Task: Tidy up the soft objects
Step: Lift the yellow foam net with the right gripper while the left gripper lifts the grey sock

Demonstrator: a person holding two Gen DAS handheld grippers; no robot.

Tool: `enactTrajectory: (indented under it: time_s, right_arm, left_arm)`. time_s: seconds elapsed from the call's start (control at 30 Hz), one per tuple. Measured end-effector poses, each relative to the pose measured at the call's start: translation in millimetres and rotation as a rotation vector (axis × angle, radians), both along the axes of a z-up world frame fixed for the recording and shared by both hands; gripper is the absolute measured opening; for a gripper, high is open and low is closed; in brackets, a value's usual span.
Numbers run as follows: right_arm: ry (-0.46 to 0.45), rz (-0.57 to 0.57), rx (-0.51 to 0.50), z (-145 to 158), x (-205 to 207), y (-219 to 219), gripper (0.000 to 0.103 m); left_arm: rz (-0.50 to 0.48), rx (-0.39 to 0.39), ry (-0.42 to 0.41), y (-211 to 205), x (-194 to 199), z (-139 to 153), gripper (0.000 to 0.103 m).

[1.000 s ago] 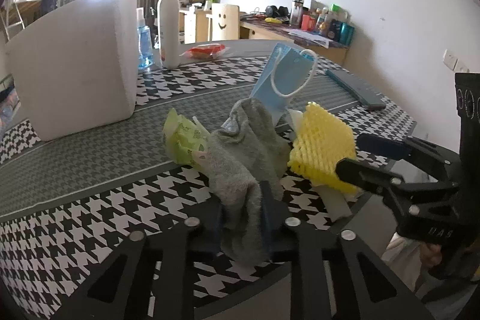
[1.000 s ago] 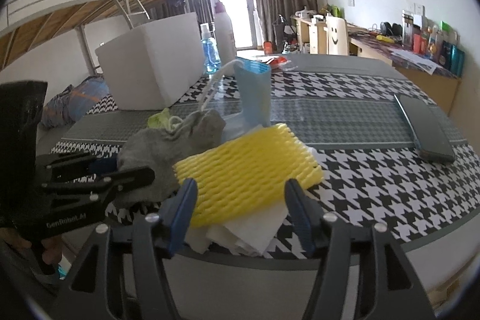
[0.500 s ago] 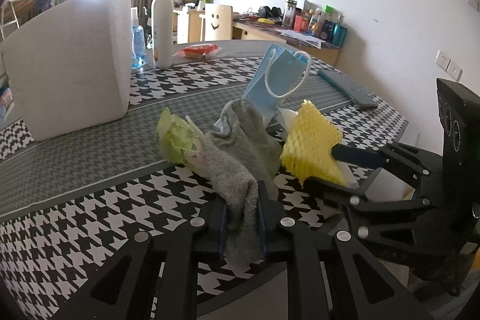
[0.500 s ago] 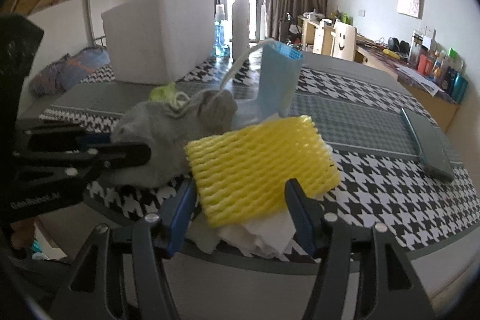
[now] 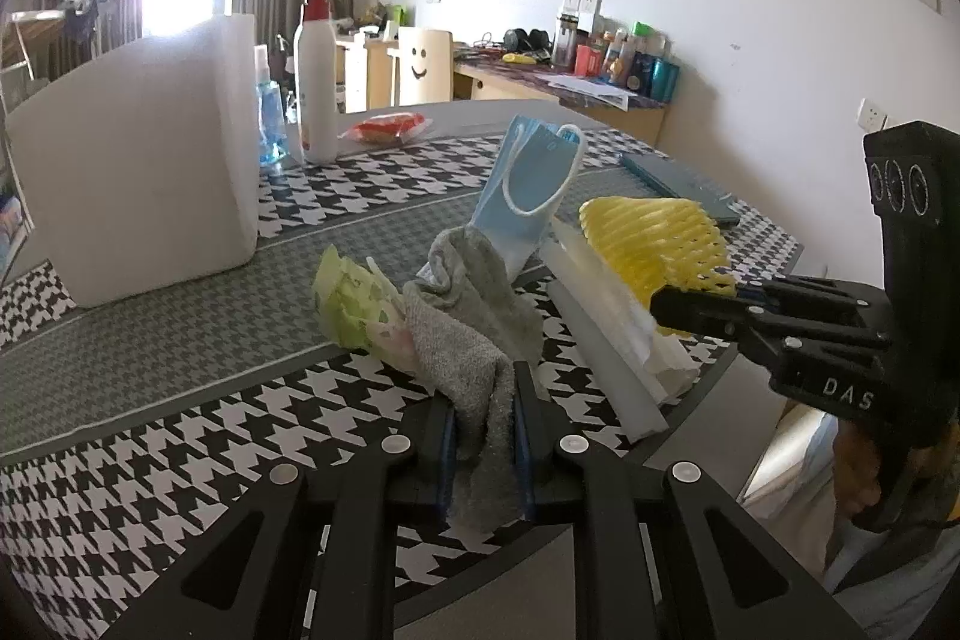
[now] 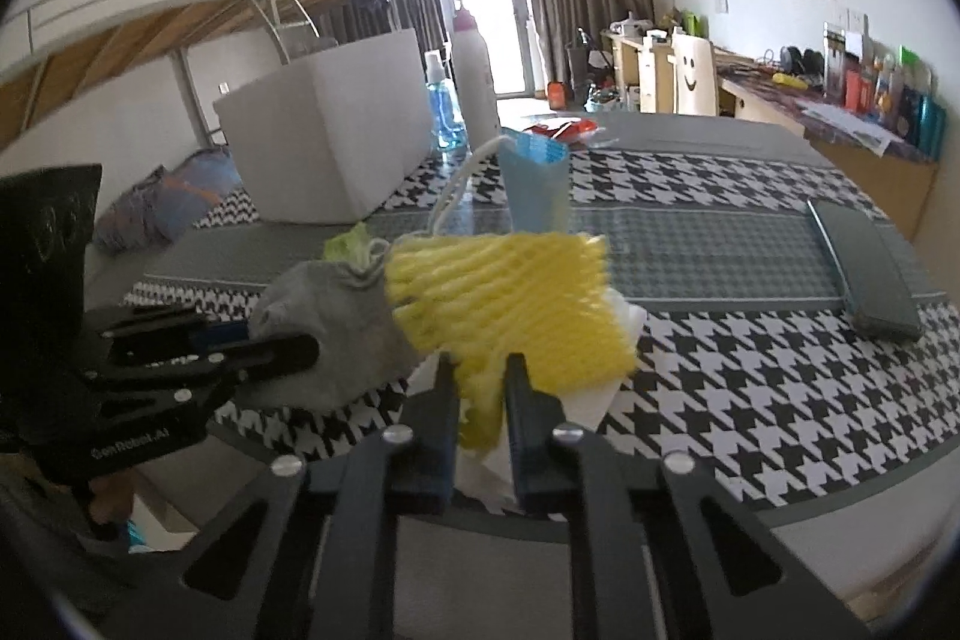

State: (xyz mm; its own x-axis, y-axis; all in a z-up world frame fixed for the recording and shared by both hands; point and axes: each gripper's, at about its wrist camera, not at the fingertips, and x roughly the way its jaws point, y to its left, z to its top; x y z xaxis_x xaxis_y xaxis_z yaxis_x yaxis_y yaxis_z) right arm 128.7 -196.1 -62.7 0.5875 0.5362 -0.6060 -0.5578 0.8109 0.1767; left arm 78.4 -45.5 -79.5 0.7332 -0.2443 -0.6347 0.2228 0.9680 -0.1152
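Observation:
My left gripper (image 5: 483, 430) is shut on a grey sock (image 5: 474, 316) near the table's front edge; the sock also shows in the right wrist view (image 6: 336, 334). My right gripper (image 6: 480, 400) is shut on a yellow foam net (image 6: 510, 298) and lifts its near edge; it shows in the left wrist view (image 5: 654, 244). White tissue sheets (image 5: 612, 334) lie under the net. A blue face mask (image 5: 528, 190) stands behind the sock. A green wipe packet (image 5: 354, 304) lies left of the sock.
A white box (image 5: 138, 160) stands at the back left. A lotion pump bottle (image 5: 315, 70), a blue sanitizer bottle (image 5: 270, 118) and a red snack packet (image 5: 387, 127) are behind it. A dark flat case (image 6: 864, 268) lies at the right.
My right gripper has closed on the yellow foam net and raised its near edge. My left gripper has stayed shut on the grey sock.

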Motion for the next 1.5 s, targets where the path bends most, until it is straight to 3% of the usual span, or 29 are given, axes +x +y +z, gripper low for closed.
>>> enactTrajectory:
  time_s: [0.4, 0.93, 1.5]
  right_arm:
    - [0.019, -0.058, 0.056, 6.7, 8.6, -10.4, 0.015]
    - [-0.068, -0.063, 0.104, 31.5, 3.6, -17.2, 0.015]
    - [-0.163, -0.038, 0.101, 56.1, -3.8, -7.7, 0.015]
  left_arm:
    - [0.002, 0.002, -0.051, 6.2, -12.1, 13.2, 0.015]
    - [-0.024, 0.003, -0.137, 13.7, -31.7, 40.1, 0.01]
    - [0.052, 0.018, -0.218, 26.0, -31.9, 73.2, 0.01]
